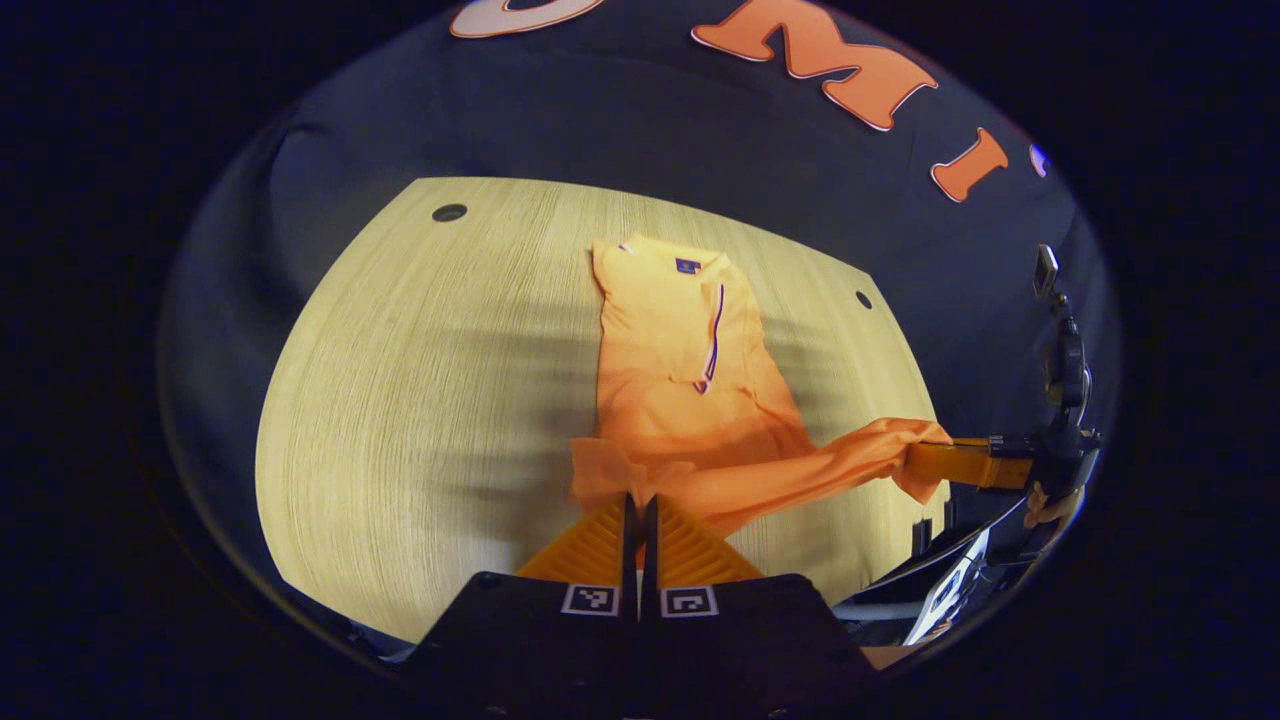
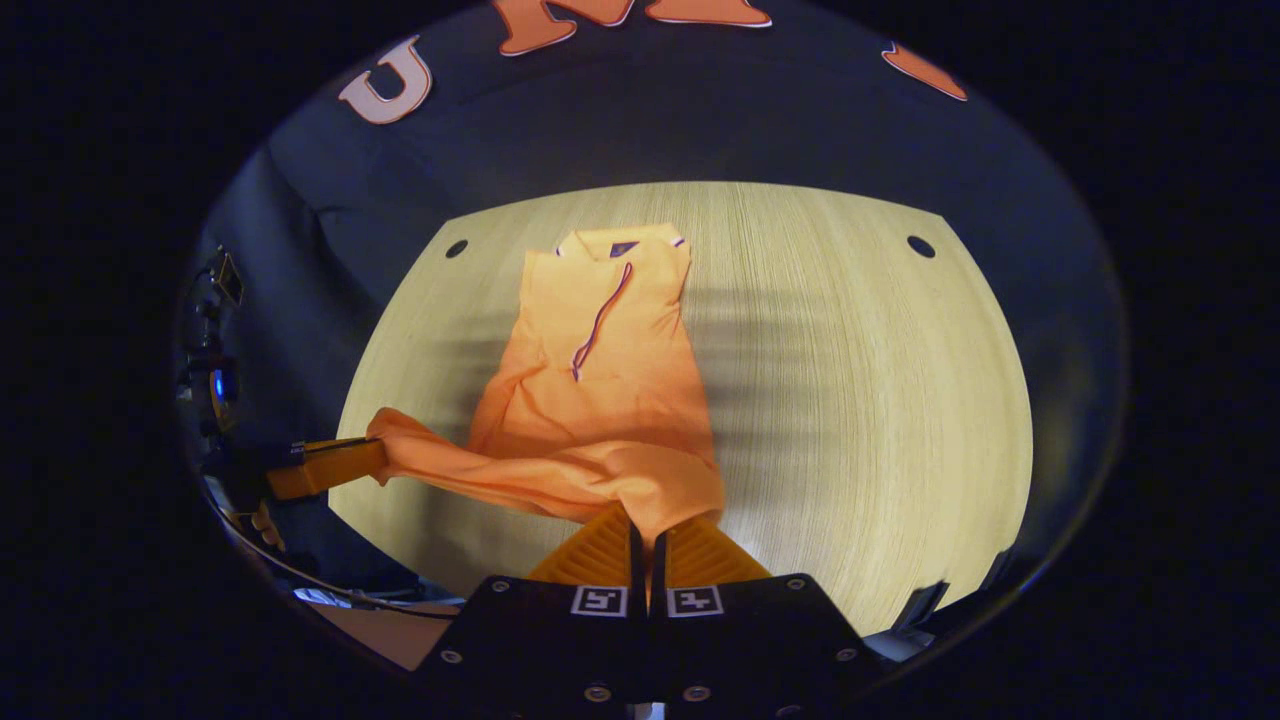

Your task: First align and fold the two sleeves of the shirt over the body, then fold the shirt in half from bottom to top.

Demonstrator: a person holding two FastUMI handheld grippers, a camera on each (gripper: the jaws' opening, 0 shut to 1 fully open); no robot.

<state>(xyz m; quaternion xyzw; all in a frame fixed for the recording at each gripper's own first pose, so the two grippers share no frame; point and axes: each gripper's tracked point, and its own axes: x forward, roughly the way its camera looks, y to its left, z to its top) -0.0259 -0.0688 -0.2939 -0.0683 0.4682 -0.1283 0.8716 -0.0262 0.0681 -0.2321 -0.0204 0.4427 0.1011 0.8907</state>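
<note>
I have both fingers clenched on the shirt (image 1: 690, 370) hem: left gripper (image 1: 640, 515), right gripper (image 2: 645, 530). The collar lies at twelve o'clock, long axis straight ahead across the counter (image 2: 860, 380).

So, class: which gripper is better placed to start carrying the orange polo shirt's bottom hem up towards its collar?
Marginally right. Both pinch the hem, but the right gripper holds smooth cloth of the orange polo shirt straight below the collar, while cloth bunches beside the left gripper.
</note>
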